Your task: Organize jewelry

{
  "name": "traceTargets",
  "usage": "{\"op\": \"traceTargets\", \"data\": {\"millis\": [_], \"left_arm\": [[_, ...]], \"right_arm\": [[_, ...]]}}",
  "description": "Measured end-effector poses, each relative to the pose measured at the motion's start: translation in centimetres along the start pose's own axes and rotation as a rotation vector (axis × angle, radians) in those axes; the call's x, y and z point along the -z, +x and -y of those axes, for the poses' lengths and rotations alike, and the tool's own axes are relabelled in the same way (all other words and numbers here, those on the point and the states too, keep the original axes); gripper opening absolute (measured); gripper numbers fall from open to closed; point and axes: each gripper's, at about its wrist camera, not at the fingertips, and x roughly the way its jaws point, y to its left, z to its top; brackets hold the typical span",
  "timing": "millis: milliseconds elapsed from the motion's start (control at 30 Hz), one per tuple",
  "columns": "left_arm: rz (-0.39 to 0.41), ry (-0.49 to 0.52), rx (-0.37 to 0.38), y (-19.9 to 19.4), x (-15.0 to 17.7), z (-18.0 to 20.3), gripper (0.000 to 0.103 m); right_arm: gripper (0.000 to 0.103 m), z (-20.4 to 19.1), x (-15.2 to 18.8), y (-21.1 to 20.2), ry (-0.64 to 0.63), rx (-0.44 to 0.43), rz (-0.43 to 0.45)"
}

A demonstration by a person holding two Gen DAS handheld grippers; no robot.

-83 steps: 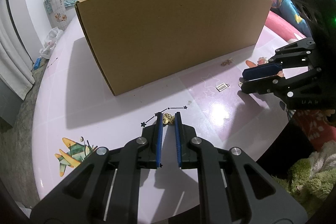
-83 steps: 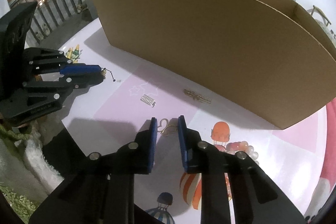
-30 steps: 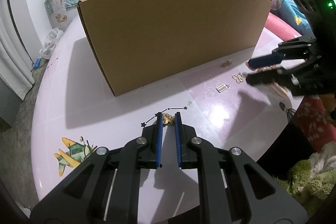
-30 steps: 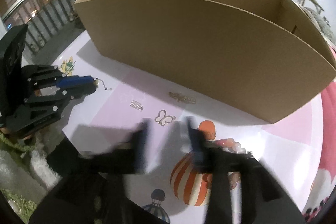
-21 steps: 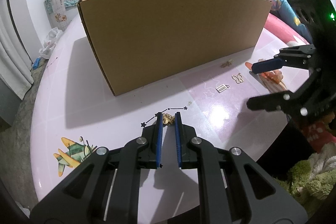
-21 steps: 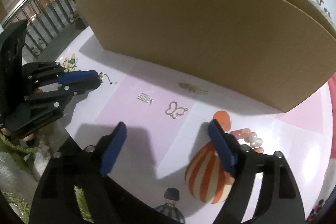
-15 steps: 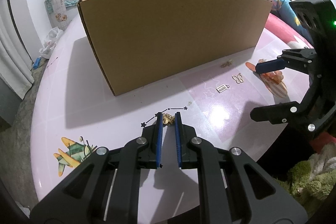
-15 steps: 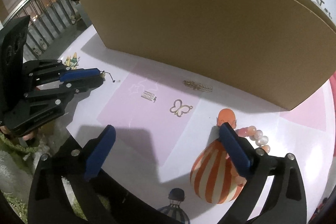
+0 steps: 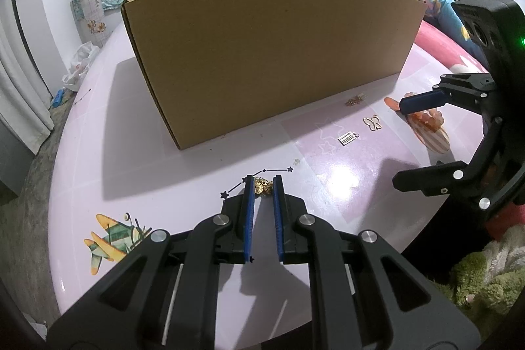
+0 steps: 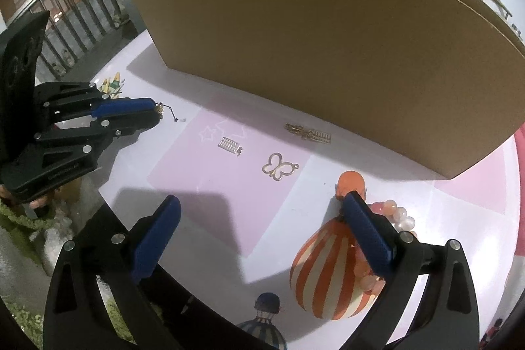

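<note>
The left gripper point(image 9: 263, 186) has its blue pads drawn close together on a small gold butterfly charm point(image 9: 263, 187), which sits pinched at the very fingertips, just above the pale pink table point(image 9: 131, 153). The right gripper point(image 10: 259, 212) stands spread wide with nothing between its pads; the table surface shows in the gap. Directly ahead of the right gripper's fingertips lies an outline butterfly pendant point(image 10: 279, 167), flat on the table and clear of both fingers. Ahead and to the left of it rests a small silver comb-shaped charm point(image 10: 229, 145); farther ahead, near the foot of the cardboard box point(image 10: 311, 38), lies a gold clip-like piece point(image 10: 308, 133). A string of pink beads point(image 10: 398, 215) lies just beside the right finger of the right gripper, partly hidden behind it, on a printed striped balloon point(image 10: 325, 271). The cardboard box stands upright beyond both grippers, its long wall facing them. In the left wrist view a printed aeroplane point(image 9: 111, 238) lies to the left of the left gripper.
</note>
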Motion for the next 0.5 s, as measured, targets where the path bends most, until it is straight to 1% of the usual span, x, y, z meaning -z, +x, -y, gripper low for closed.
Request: {"op": "traceTargets", "data": {"millis": [167,300,500], "left_arm": [[0.001,-0.011,0.004,0.0,0.0,-0.1,0.01],[0.003,-0.012,0.003,0.0,0.0,-0.1,0.01],[0.017,-0.035,0.009,-0.1,0.2,-0.4,0.01]], "right_arm": [[0.097,0.5,0.1,-0.1,0.012,-0.038,0.008],[0.097,0.6,0.2,-0.2,0.015,-0.046,0.015],[0.097,1.3,0.1,-0.4,0.058,-0.087,0.04]]}}
